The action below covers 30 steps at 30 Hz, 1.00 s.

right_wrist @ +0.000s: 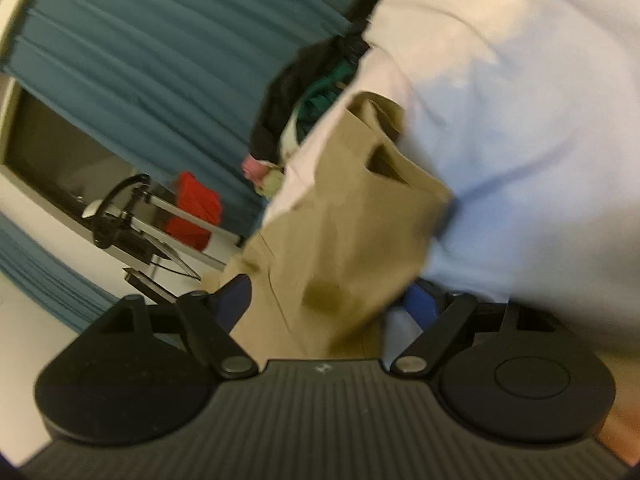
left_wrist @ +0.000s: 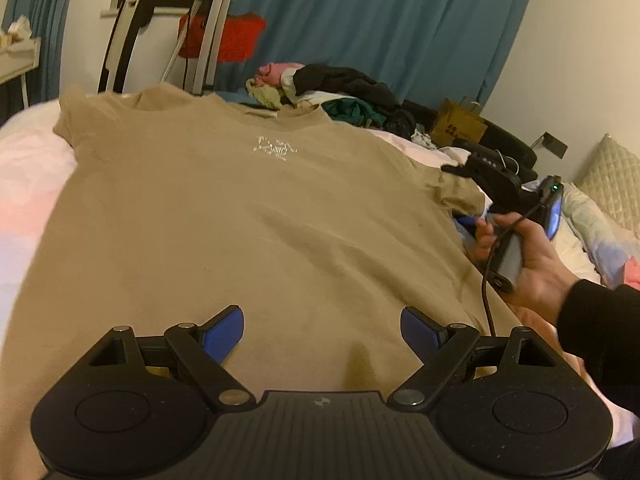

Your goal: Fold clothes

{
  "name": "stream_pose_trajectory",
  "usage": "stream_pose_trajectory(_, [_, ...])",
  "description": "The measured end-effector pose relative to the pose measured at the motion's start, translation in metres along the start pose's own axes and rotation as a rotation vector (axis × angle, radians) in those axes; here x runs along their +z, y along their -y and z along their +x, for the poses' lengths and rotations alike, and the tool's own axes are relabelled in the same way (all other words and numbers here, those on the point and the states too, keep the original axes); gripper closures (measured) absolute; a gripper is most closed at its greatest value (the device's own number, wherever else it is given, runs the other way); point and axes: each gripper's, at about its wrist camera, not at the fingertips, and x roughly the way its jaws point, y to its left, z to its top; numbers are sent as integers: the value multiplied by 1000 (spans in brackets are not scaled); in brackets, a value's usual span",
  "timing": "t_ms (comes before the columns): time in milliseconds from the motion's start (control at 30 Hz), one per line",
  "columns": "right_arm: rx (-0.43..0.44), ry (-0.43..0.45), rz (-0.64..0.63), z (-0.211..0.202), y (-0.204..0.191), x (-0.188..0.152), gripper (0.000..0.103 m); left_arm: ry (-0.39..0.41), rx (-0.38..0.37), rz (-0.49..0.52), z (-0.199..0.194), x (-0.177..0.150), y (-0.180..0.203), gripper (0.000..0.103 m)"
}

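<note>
A tan T-shirt (left_wrist: 248,216) with a small white chest print lies spread flat on the bed, collar at the far end. My left gripper (left_wrist: 322,330) is open and empty, hovering over the shirt's near hem. My right gripper (right_wrist: 328,300) is open with its jaws either side of the shirt's right sleeve (right_wrist: 360,216); the view is tilted and blurred. In the left wrist view the right gripper (left_wrist: 468,172) sits at the shirt's right sleeve, held by a hand.
A pile of dark, green and pink clothes (left_wrist: 340,96) lies beyond the collar. Pale bedding (right_wrist: 520,120) surrounds the shirt. Teal curtains (left_wrist: 380,20), a stand with a red cloth (left_wrist: 224,40) and a quilted pillow (left_wrist: 612,176) are behind.
</note>
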Motion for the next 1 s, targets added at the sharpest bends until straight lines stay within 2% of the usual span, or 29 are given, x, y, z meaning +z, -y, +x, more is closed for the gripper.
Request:
stream_pose_trajectory(100, [-31,37,-61,22,-9,6,19,-16,-1,-20,11,0,-1,16])
stream_pose_trajectory(200, [-62,74,-122,44,-17,12,30,-19,5,-24,21,1,-2,16])
stream_pose_trajectory(300, [-113,101,-163,66,-25,21,55,-24,4,-30,31,4,-3,16])
stream_pose_trajectory(367, [-171,102,-153,76,-28,31,94,-19,9,-23,34,6,-1,16])
stream_pose_trajectory(400, [-196,104,-154,78,-29,37,97,-18,11,-21,35,6,-1,16])
stream_pose_trajectory(500, [-209,134,-227,73,-47,51,99,0,14,-21,30,12,-1,16])
stream_pose_trajectory(633, [-219,164,-387,60,-94,61,99,42,34,-10,12,23,-5,16])
stream_pose_trajectory(900, [-304,234,-804,65,-237,-7,99,110,79,-18,-46,46,-35,15])
stream_pose_trajectory(1000, [-329,246,-959,73,-286,-41,99,140,121,6,-66,52,-51,14])
